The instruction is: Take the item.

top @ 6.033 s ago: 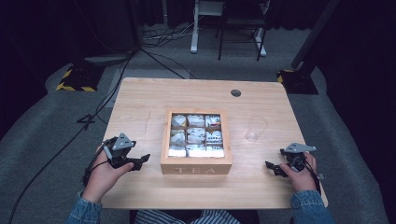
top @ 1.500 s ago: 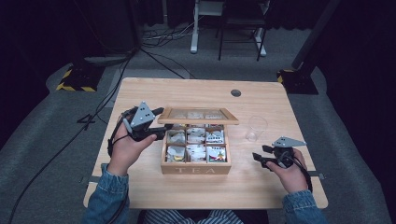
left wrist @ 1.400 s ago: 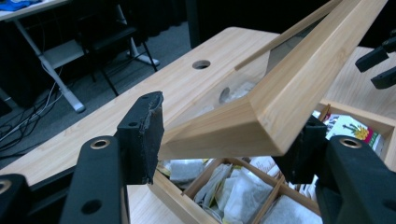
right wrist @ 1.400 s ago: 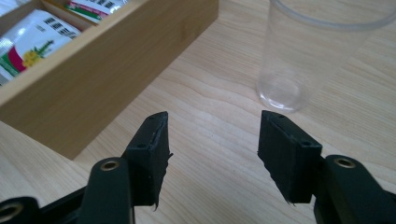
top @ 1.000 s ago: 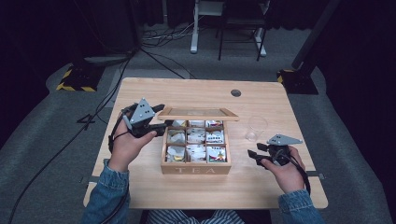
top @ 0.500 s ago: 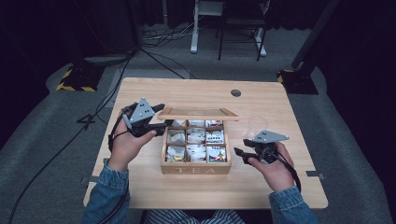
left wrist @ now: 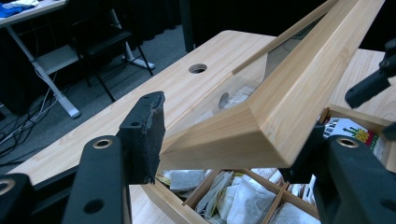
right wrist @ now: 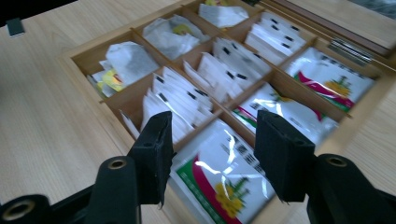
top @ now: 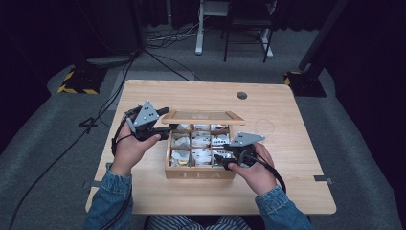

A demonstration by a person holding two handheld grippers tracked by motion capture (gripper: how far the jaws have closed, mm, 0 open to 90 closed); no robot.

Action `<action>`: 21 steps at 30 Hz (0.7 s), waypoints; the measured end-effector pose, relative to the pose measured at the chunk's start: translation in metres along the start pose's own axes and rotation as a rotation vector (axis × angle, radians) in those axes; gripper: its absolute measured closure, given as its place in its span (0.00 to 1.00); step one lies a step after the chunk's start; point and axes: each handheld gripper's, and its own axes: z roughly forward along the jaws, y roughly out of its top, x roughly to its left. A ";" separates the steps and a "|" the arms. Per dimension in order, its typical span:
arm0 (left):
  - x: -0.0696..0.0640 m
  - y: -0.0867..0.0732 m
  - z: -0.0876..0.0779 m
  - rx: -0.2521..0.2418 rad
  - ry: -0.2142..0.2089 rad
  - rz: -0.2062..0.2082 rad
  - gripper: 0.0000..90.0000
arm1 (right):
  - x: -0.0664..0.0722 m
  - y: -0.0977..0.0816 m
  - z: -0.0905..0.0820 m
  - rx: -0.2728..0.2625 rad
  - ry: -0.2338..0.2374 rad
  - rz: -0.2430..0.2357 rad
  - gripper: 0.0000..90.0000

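Observation:
A wooden tea box (top: 200, 173) marked TEA stands in the middle of the table, with its glass-paned lid (top: 203, 116) raised. My left gripper (top: 164, 122) is shut on the lid's left corner. In the left gripper view the pads (left wrist: 144, 135) clamp the lid frame (left wrist: 299, 88) above the compartments. My right gripper (top: 221, 158) hovers open over the box's front right compartments. In the right gripper view its jaws (right wrist: 215, 144) stand apart above a packet (right wrist: 219, 177) with a green and red print, touching nothing. White tea bags (right wrist: 187, 100) fill the other compartments.
A clear round thing (top: 265, 127) lies on the table right of the box. A cable hole (top: 242, 95) sits near the table's far edge. Bare wood (top: 297, 182) surrounds the box. Cables and a chair are on the floor beyond the table.
My right gripper has moved left from the table beside the box to above its front right compartments. The left gripper keeps the lid raised, unmoved.

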 end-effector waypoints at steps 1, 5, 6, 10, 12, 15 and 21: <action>0.000 0.000 0.000 0.000 0.000 0.000 0.47 | 0.003 0.003 0.003 0.002 0.008 -0.008 0.54; 0.000 0.001 0.000 -0.002 0.004 -0.003 0.47 | 0.011 0.012 0.011 0.005 0.024 -0.022 0.54; 0.000 0.001 0.000 -0.002 0.004 -0.003 0.47 | 0.011 0.012 0.011 0.005 0.024 -0.022 0.54; -0.003 0.002 0.003 -0.008 -0.022 0.003 0.47 | 0.023 0.025 0.023 0.011 0.045 -0.053 0.55; -0.005 0.002 0.004 -0.010 -0.024 0.008 0.47 | 0.027 0.029 0.029 0.014 0.053 -0.063 0.55; -0.006 0.003 0.004 -0.010 -0.027 0.011 0.47 | 0.034 0.034 0.038 0.020 0.064 -0.081 0.56; -0.005 0.003 0.004 -0.016 -0.026 0.010 0.47 | 0.044 0.040 0.053 0.041 0.086 -0.115 0.57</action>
